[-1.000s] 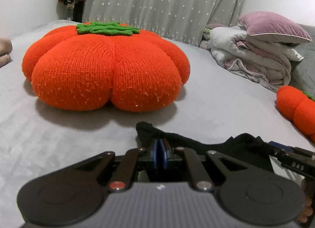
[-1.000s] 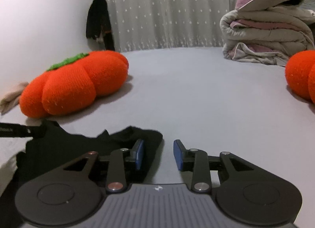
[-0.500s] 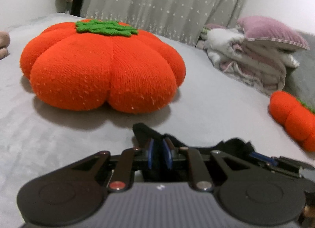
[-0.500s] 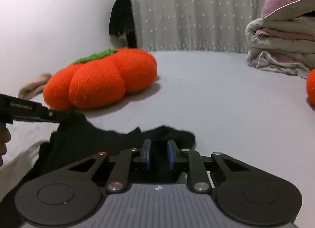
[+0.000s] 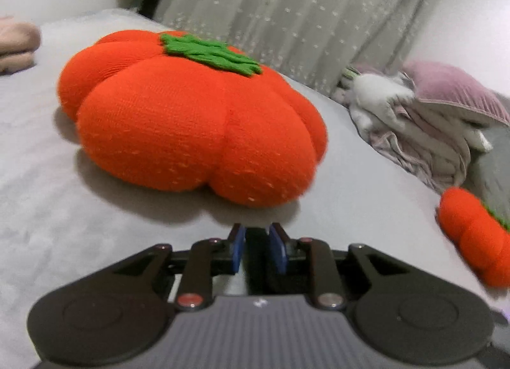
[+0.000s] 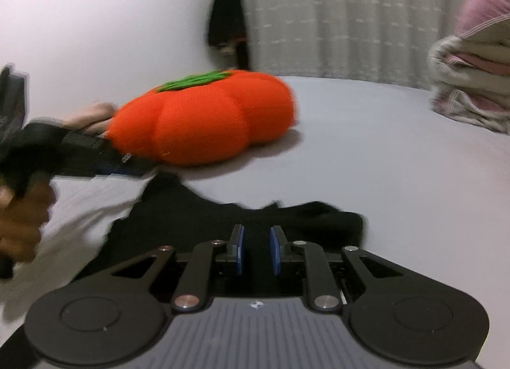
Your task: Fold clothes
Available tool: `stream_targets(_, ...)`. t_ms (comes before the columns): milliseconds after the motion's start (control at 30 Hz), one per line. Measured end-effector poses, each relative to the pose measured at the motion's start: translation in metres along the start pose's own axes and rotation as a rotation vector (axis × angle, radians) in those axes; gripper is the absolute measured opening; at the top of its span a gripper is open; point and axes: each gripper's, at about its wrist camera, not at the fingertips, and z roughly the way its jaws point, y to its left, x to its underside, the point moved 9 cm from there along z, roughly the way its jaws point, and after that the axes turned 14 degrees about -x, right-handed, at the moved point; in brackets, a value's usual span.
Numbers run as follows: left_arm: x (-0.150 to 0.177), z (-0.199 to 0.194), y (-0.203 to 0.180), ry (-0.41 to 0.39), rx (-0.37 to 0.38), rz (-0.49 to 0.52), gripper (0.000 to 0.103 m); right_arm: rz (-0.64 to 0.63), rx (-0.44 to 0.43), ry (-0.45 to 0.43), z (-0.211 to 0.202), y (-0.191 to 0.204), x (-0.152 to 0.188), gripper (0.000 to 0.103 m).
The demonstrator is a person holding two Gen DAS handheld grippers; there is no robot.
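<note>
left tool (image 5: 257, 246) – clamps black garment (image 6: 242, 225) | right tool (image 6: 256, 249) – clamps it

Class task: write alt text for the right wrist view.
The right gripper pinches a black garment lying on a grey bed. An orange pumpkin cushion sits behind, with the left gripper at the garment's far edge.

Both wrist cameras look low across the grey bed (image 5: 366, 196), down along their own fingers. The left one sits close to the orange pumpkin cushion (image 5: 191, 126); the right one views that same cushion (image 6: 207, 120) from farther off, the curtain (image 6: 334, 11) behind it.
</note>
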Motion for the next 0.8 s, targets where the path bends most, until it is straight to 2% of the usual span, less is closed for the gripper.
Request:
stream_targets(100,0.005,0.007,0.0,0.026,0.002,0.002,0.02,-0.039,-0.06,0.022,0.004,0.021,0.002,0.018)
stream_targets(233,0.009,0.007,-0.01,0.003,0.015,0.044,0.02,-0.095,-0.133,0.037,0.007,0.044,0.004,0.018)
stream_targets(300,0.013,0.01,-0.014,0.004,0.008,0.068,0.02,-0.13,-0.153,0.08,0.014,0.054,0.012,0.018)
stream_targets(400,0.022,0.018,-0.017,0.019,-0.012,0.101,0.02,-0.149,-0.131,0.143,0.024,0.053,0.024,0.018)
stream_targets(600,0.02,0.014,-0.018,0.008,-0.007,0.093,0.022,-0.144,-0.169,0.074,0.015,0.062,0.011,0.018)
stream_targets(800,0.022,0.018,-0.018,0.018,-0.029,0.112,0.022,-0.142,-0.176,0.141,0.026,0.064,0.025,0.018)
